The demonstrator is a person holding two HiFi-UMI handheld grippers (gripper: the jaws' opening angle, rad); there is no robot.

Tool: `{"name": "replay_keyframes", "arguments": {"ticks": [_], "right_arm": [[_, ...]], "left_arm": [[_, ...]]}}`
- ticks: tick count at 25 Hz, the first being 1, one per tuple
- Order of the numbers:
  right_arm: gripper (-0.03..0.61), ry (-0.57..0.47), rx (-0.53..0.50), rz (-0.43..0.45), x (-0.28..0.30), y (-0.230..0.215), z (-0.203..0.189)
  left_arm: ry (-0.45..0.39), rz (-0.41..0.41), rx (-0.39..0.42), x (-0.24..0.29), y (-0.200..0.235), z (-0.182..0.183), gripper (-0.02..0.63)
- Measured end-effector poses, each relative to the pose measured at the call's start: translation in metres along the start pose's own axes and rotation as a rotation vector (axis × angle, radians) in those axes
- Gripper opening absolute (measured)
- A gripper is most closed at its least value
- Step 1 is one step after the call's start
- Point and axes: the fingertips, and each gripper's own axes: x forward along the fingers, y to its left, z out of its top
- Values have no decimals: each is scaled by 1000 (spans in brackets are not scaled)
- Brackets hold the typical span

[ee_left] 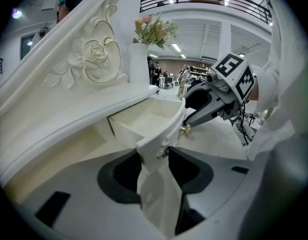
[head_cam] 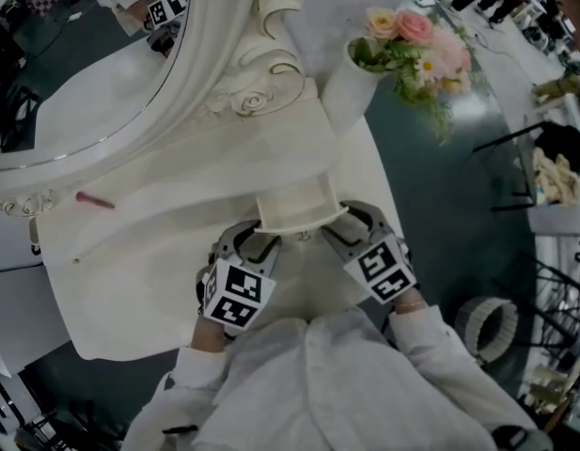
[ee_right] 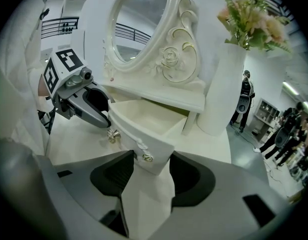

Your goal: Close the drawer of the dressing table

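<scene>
Drawer (head_cam: 294, 207) stands pulled out from the bench (head_cam: 158, 261), its curved front held between both grippers. The left gripper (ee_left: 158, 156) has its jaws apart, with the front's left end between the tips. The right gripper (ee_right: 148, 160) is also spread, its tips to either side of the right end, where a knob (ee_right: 147, 157) shows. Behind the drawer on the bench stand a vase (head_cam: 341, 87) of flowers (head_cam: 412, 45) at the right and a carved mirror (head_cam: 83, 54) at the left.
</scene>
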Motion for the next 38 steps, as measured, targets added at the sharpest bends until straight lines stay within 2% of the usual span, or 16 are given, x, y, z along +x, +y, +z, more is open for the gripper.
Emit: {"name": "replay_keyframes", "arguments": {"ticks": [7,17,30,38], "right_arm": [[209,-7,-43,-39,-5,-2,1],[209,-11,-107,-73,-5,-8,9],[209,3,-105,-76,3,-19,14],[209,-41,-69,-73,11,-21,16]], "left_arm": [[-8,34,77,-3,0,4,163],[-32,71,97,-6,3,8,152],[-29,99,71,3,13,11,152],[-37,117,38,6,20,13,153]]}}
